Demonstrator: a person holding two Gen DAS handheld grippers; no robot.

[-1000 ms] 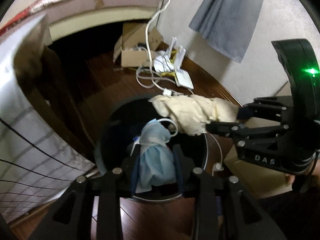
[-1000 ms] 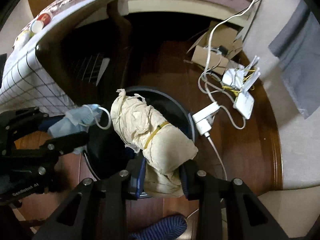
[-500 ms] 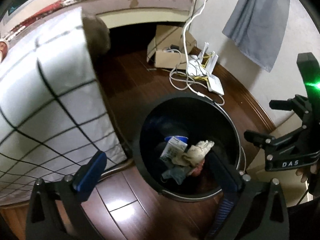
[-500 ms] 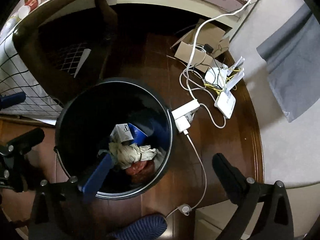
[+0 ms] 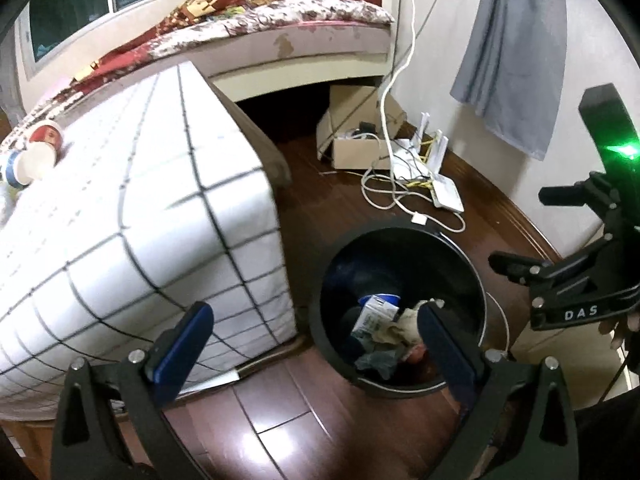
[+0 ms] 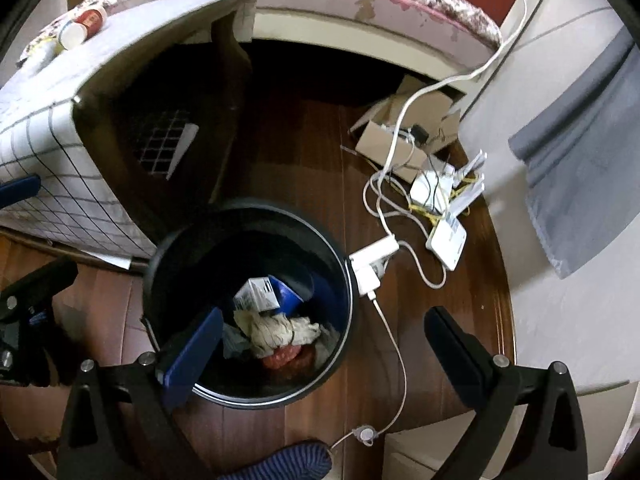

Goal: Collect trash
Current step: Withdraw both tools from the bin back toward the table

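Cream crumpled wad (image 6: 276, 330) lies lengthwise left-to-right inside the black bin (image 6: 168, 248).

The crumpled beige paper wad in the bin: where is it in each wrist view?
Left wrist: beige paper wad in the black bin, low and right of centre.
Right wrist: wad low centre, same bin.
Shared landmark: white carton beside it.

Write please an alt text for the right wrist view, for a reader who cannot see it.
Seen from above, a round black trash bin on a dark wooden floor holds a crumpled beige cloth bundle and a small white carton. The right gripper hangs open and empty over it. White cables lie to the right.
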